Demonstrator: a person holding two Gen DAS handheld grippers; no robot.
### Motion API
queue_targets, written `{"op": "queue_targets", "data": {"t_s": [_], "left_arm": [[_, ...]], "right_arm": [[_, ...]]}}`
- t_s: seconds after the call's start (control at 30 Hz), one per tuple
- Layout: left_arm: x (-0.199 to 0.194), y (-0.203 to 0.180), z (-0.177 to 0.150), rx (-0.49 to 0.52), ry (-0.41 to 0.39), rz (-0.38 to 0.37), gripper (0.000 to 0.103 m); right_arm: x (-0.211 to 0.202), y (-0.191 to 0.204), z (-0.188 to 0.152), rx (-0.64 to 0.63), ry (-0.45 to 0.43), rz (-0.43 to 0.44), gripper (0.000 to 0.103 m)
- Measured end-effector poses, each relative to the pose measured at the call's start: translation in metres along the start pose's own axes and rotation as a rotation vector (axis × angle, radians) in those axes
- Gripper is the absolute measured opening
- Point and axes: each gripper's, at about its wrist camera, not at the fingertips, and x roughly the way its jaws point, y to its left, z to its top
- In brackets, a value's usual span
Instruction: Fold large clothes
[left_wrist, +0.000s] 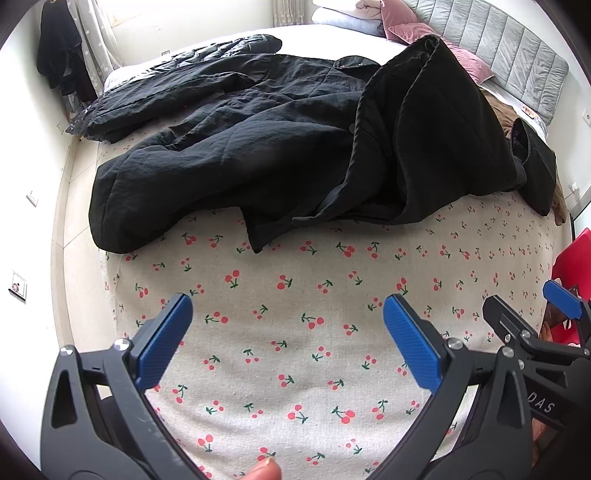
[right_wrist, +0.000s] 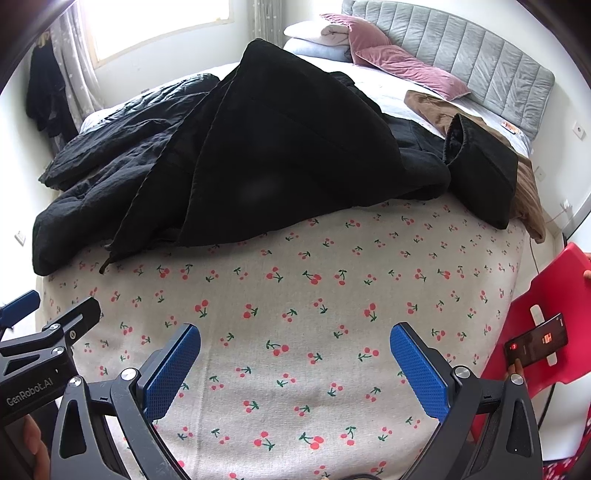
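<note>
Both hand-held grippers, left (left_wrist: 288, 321) and right (right_wrist: 295, 350), I hold wide open and empty above the cherry-print bedsheet (left_wrist: 295, 350), well short of the rumpled black coat (left_wrist: 258, 155) lying across the bed.

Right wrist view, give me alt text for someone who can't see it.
A large black coat lies crumpled on a bed with a cherry-print sheet, untouched. The open right gripper hovers over the bare sheet nearer the camera, and a red chair stands at right.
</note>
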Motion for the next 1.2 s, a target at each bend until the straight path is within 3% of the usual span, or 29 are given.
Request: {"op": "queue_targets", "data": {"t_s": [1.2], "left_arm": [[-0.01,0.012,0.004,-0.033,-0.026,0.023,0.103]], "right_arm": [[-0.003,0.011,0.008,-0.026,-0.021,0.021,0.103]]}}
